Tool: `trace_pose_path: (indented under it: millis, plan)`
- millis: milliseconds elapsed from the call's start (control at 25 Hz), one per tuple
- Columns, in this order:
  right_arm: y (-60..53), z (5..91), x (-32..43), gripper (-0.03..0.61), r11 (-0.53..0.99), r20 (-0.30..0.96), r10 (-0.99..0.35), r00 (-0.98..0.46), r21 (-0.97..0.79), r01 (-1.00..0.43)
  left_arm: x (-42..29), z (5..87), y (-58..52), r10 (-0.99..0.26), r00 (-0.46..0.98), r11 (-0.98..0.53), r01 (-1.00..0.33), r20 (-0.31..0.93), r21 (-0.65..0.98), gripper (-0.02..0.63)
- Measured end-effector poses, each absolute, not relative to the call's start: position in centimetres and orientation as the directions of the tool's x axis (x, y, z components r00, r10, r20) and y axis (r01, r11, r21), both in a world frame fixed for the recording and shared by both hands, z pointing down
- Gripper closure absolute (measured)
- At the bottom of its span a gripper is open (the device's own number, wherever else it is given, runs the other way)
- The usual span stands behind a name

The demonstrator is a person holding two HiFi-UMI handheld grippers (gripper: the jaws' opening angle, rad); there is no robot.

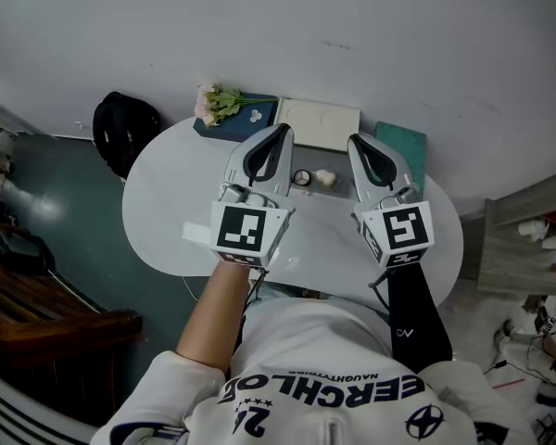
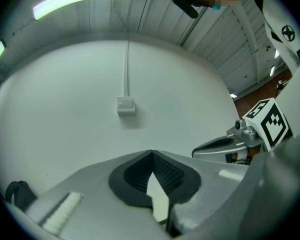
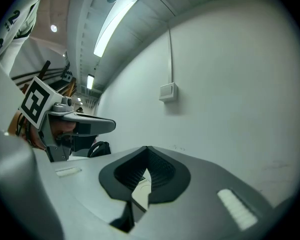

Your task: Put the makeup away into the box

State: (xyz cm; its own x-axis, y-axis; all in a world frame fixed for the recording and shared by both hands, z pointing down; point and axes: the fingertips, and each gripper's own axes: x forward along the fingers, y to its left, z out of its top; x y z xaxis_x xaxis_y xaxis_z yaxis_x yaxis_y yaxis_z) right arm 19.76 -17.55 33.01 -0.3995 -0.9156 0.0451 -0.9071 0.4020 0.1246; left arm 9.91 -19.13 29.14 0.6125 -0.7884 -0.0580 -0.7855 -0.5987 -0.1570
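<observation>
A flat white box (image 1: 317, 123) lies at the back of the round white table (image 1: 167, 202). In front of it sit a small round compact (image 1: 301, 177) and a beige sponge-like piece (image 1: 325, 178), between my two grippers. My left gripper (image 1: 283, 130) is held level above the table, left of these items, jaws together and empty. My right gripper (image 1: 354, 140) is held level to their right, also shut on nothing. In the left gripper view, the left gripper (image 2: 151, 153) faces a bare wall; so does the right gripper (image 3: 147, 148) in its own view.
A bunch of flowers (image 1: 224, 102) lies on a dark book (image 1: 250, 117) at the table's back left. A teal item (image 1: 403, 144) sits at the back right. A black bag (image 1: 122, 128) stands on the floor to the left. A wall socket (image 2: 125, 104) is straight ahead.
</observation>
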Motion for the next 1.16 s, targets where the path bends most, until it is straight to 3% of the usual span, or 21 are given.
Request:
trace_pose_path:
  millis: [1160]
  plan:
    - [-19.3, 34.2, 17.1, 0.552, 0.320, 0.107, -0.946, -0.306, 0.152, -0.935, 4.8, 30.1, -22.3, -0.778, 0.627, -0.618, -0.776, -0.042, -0.124, 0.612]
